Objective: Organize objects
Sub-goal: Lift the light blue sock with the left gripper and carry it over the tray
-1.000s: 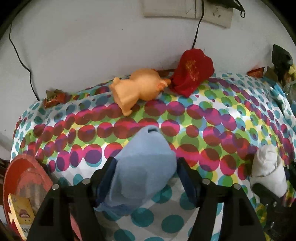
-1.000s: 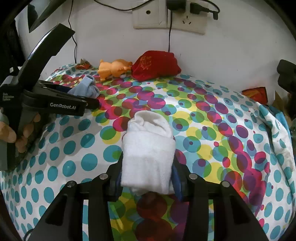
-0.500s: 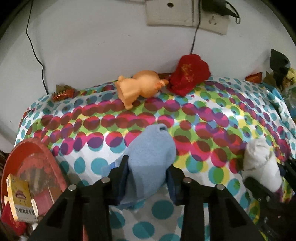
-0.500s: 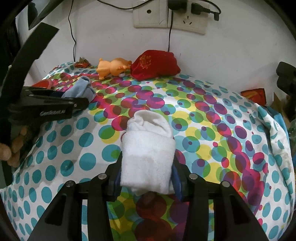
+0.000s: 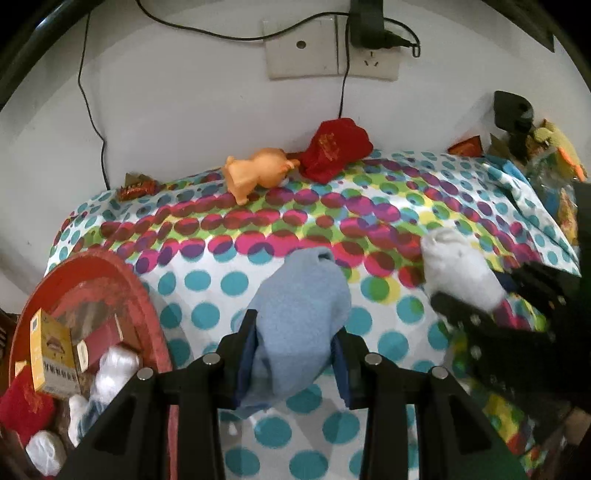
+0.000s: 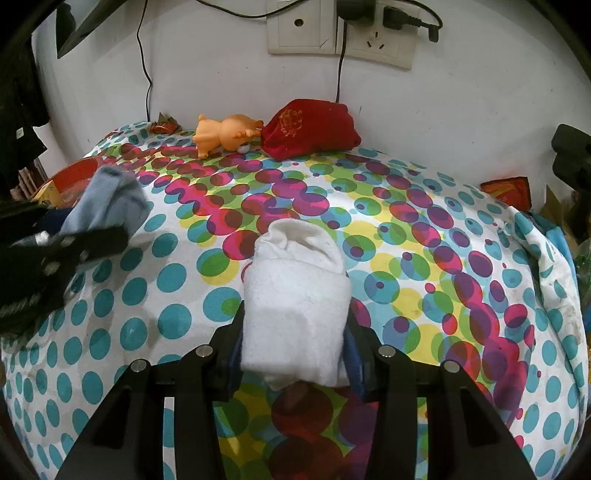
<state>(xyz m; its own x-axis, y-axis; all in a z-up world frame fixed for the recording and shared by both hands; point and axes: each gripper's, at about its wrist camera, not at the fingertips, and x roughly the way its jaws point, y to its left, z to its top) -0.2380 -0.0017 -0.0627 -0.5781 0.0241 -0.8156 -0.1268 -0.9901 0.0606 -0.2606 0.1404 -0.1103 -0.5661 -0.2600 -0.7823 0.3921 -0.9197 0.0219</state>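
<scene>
While boxes [image 5: 55, 354] fill the red tray [image 5: 147, 295], grippers clamp socks.

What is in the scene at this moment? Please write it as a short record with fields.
left gripper: shut on the blue sock
right gripper: shut on the white sock
surface: dotted tablecloth
by the wall: orange toy, red pouch
left edge: red tray holding small boxes and wrapped items
wall: power socket, plugs in it

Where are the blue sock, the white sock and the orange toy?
blue sock [image 5: 303, 310]: left wrist view, middle of its body.
white sock [image 6: 297, 295]: right wrist view, middle of the folded part.
orange toy [image 6: 225, 134]: right wrist view, its body.
</scene>
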